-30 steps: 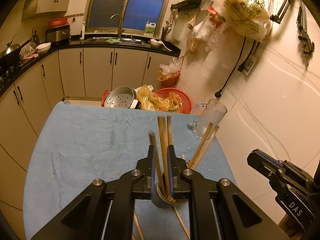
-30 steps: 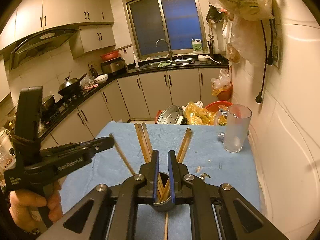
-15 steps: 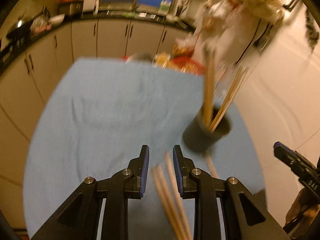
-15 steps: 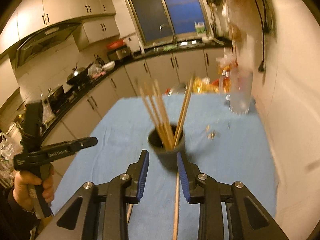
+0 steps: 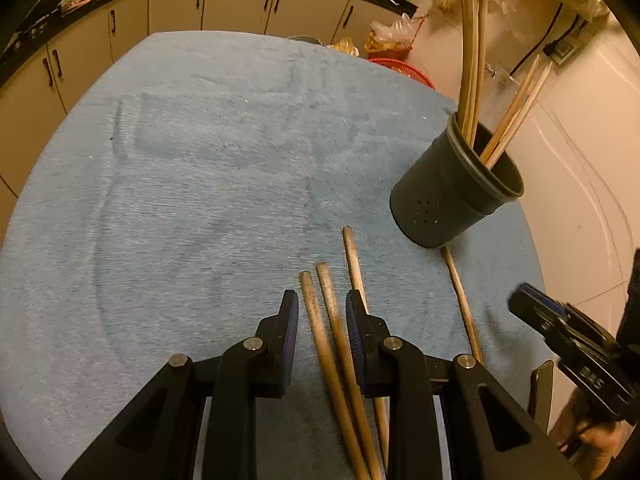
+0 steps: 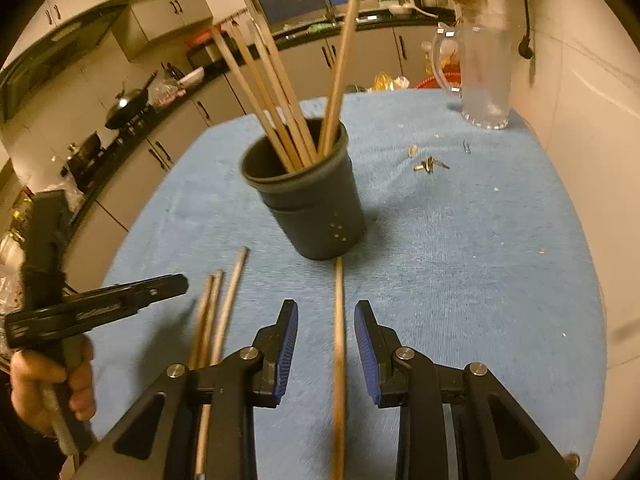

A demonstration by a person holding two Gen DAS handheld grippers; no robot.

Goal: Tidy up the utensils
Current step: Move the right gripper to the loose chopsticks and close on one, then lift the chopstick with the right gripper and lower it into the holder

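Both my claws have just dropped from above the dark holder (image 6: 308, 200) to the blue cloth (image 5: 180, 168), so the next pickup begins. A second ago each was nearly shut over the holder; now my left gripper (image 5: 322, 316), part-open, straddles two loose chopsticks (image 5: 326, 320) at lower centre, while my right gripper (image 6: 326, 326), part-open, straddles a single chopstick (image 6: 338, 320).

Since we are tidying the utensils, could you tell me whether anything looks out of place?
Yes. Four chopsticks lie loose on the blue cloth instead of in the dark holder: three together and a single one. Small scraps also litter the cloth.
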